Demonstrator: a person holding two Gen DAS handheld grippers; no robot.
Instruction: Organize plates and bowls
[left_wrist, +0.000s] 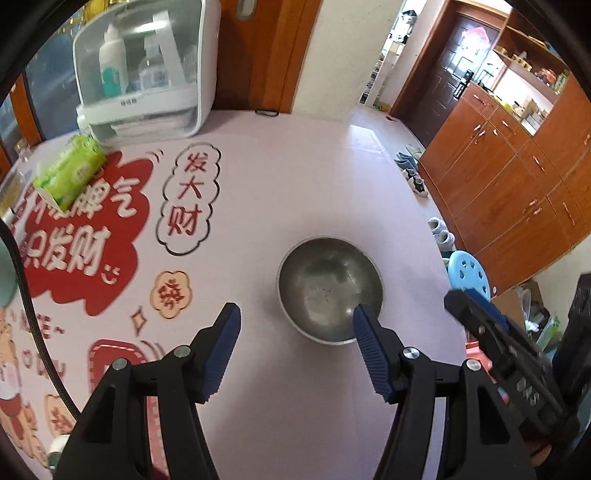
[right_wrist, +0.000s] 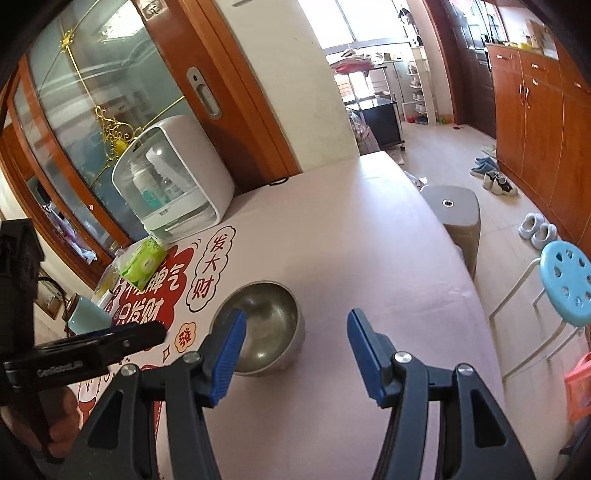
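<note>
- a round, dull stainless steel bowl (left_wrist: 330, 288) sits upright and empty on a pale pink tablecloth (left_wrist: 295, 177) printed with red and white cartoon lettering.
- the left gripper (left_wrist: 296, 321), black with blue ribbed pads, hangs above the table with its jaws apart and nothing between them; in its own view its right pad overlaps the bowl's near rim, and whether it touches cannot be told.
- the right gripper (right_wrist: 296, 325), of the same make, also has its jaws apart and empty; the bowl lies just beyond its left pad.
- a green tissue pack (left_wrist: 70, 173) lies on the red print, well apart from the bowl.
- a white cabinet with a clear door (left_wrist: 147, 66), holding bottles, stands at the table's far end.
- a light blue round stool (right_wrist: 569, 284) stands on the floor beside the table.
</note>
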